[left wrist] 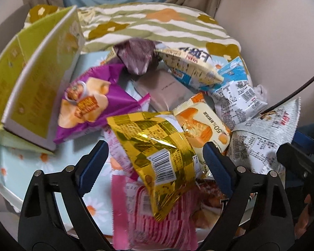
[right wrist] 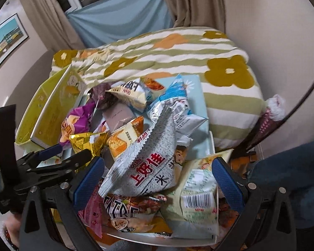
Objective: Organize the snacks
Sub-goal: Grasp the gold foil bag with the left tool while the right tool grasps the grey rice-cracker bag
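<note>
A pile of snack packets lies on a light blue daisy-print surface (left wrist: 94,207). In the left wrist view my left gripper (left wrist: 154,163) is open, its blue pads either side of a gold foil packet (left wrist: 157,148) that lies over a pink striped packet (left wrist: 157,219). A purple packet (left wrist: 90,104) and an orange-and-white packet (left wrist: 200,123) lie beyond. In the right wrist view my right gripper (right wrist: 159,177) is open around a white-grey packet with red characters (right wrist: 148,163). The gold packet (right wrist: 88,141) and my left gripper (right wrist: 71,156) show at left.
An open yellow-green cardboard box (left wrist: 31,87) stands on its side at the left of the pile. A striped flower-print cushion (right wrist: 177,62) lies behind. A dark printed packet (right wrist: 127,211), a pale green packet (right wrist: 198,205) and blue-white packets (left wrist: 234,92) crowd the pile. A wall is at right.
</note>
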